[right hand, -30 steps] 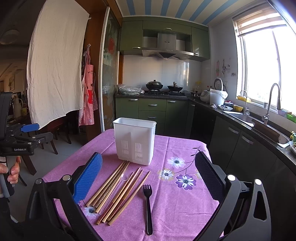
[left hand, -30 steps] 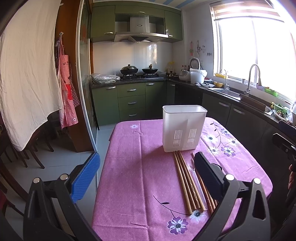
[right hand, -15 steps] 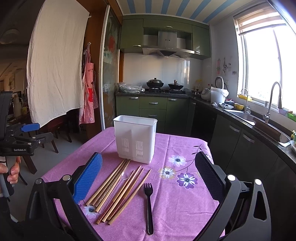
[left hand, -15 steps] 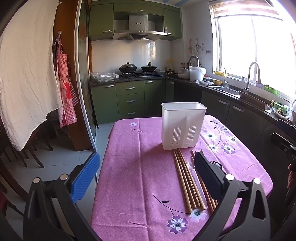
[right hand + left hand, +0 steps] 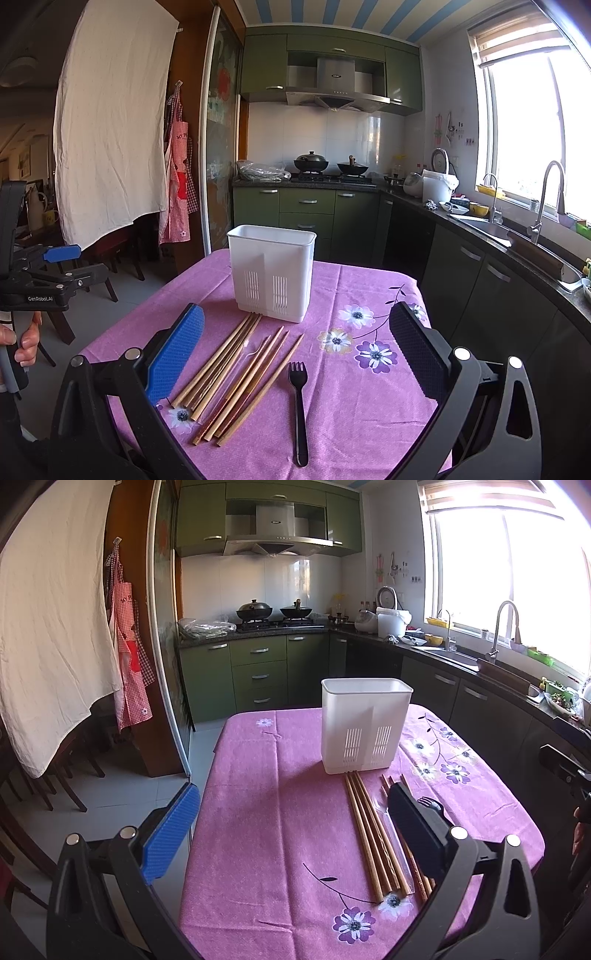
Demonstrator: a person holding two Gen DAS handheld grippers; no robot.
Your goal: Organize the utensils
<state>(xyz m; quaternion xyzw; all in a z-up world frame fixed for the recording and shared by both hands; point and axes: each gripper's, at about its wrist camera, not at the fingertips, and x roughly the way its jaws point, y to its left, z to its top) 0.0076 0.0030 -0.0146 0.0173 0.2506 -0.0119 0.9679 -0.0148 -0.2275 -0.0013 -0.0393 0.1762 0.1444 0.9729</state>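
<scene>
A white slotted utensil holder (image 5: 365, 725) (image 5: 272, 271) stands upright on the purple flowered tablecloth (image 5: 277, 812) (image 5: 354, 406). Several wooden chopsticks (image 5: 373, 834) (image 5: 236, 373) lie in front of it, with a clear plastic utensil (image 5: 255, 349) among them. A black plastic fork (image 5: 299, 406) (image 5: 430, 805) lies to their right. My left gripper (image 5: 291, 830) is open and empty above the table's near left part; its right finger covers some chopsticks. My right gripper (image 5: 295, 354) is open and empty above the chopsticks and fork.
The table's left edge (image 5: 207, 794) drops to the tiled floor. Green cabinets (image 5: 258, 672) and a stove with two pans (image 5: 330, 164) stand behind. A sink counter (image 5: 517, 236) runs along the right. The left gripper body (image 5: 37, 280) shows at the far left.
Both views have shifted only slightly; the holder sits a little lower in the right wrist view. Both grippers stay open and nothing on the table has moved.
</scene>
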